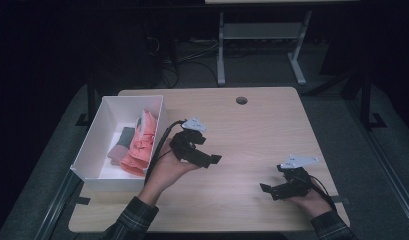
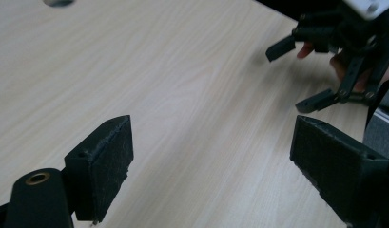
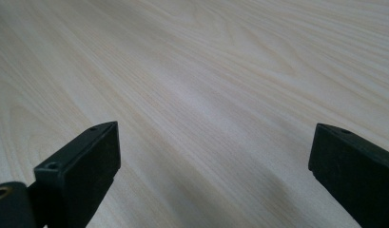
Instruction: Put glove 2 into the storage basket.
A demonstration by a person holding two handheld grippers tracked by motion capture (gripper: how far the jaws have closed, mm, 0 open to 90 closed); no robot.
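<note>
- The wooden table [image 1: 252,130] lies bare across its middle, so both hands have room to work.
- The white box [image 1: 99,127] sits at its left edge, holding the folded pink cloth [image 1: 142,142] against its right wall.
- The left gripper [image 1: 212,161], nothing in it, hangs just beside the box, jaws wide.
- The right gripper [image 1: 266,190] waits well apart, its 2 jaws wide over bare wood.

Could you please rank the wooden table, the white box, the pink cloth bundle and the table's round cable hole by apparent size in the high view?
1. wooden table
2. white box
3. pink cloth bundle, lying inside the box
4. round cable hole

The hole lies farther from the camera, but it still looks plainly smallest.
</note>
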